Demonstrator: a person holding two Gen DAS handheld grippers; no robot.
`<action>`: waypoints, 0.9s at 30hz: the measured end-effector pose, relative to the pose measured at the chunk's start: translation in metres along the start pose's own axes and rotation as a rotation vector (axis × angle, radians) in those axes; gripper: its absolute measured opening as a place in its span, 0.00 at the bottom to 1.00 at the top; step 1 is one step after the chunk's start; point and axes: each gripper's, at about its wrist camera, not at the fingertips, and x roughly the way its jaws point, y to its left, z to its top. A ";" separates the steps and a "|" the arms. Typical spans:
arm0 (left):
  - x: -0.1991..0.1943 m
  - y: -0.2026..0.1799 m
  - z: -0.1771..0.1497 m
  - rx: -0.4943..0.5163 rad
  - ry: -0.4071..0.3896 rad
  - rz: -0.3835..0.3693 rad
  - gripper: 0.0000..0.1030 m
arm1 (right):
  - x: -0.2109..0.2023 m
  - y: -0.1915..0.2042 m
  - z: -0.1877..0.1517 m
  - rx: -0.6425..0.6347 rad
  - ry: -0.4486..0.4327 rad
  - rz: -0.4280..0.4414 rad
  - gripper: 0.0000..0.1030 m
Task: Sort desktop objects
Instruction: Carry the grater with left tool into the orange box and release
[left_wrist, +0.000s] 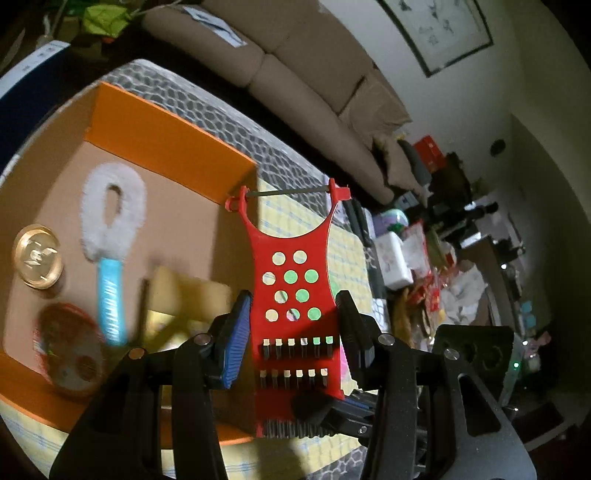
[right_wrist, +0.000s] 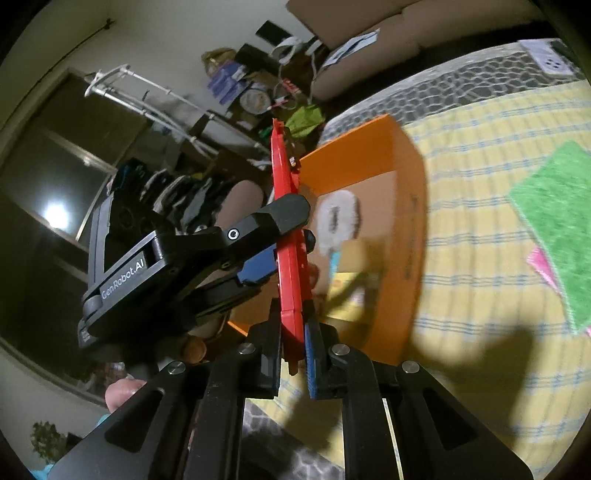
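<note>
Both hand-held grippers, left (left_wrist: 293, 325) and right (right_wrist: 291, 354), pinched a red slicer (left_wrist: 295, 295) over an orange box (left_wrist: 166, 147) holding a white brush (left_wrist: 110, 221); green cloth (right_wrist: 554, 221) nearby.

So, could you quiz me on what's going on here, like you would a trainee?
1. True or false: the red peeler lies inside the orange box.
2. What colour is the handle of the brush in the box? A green, B blue, C black.
3. Fill in: the green sponge lies on a checked cloth coloured ____.

Key:
1. False: the left gripper and right gripper both hold it.
2. B.
3. Yellow.
</note>
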 end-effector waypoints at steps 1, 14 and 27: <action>-0.002 0.004 0.005 -0.002 -0.001 0.013 0.41 | 0.005 0.003 0.001 -0.002 0.003 0.004 0.10; 0.035 0.029 0.060 0.019 0.019 0.094 0.41 | 0.056 -0.008 0.046 0.051 -0.019 0.026 0.10; 0.095 0.060 0.086 -0.002 0.042 0.141 0.42 | 0.095 -0.038 0.094 -0.053 0.047 -0.175 0.13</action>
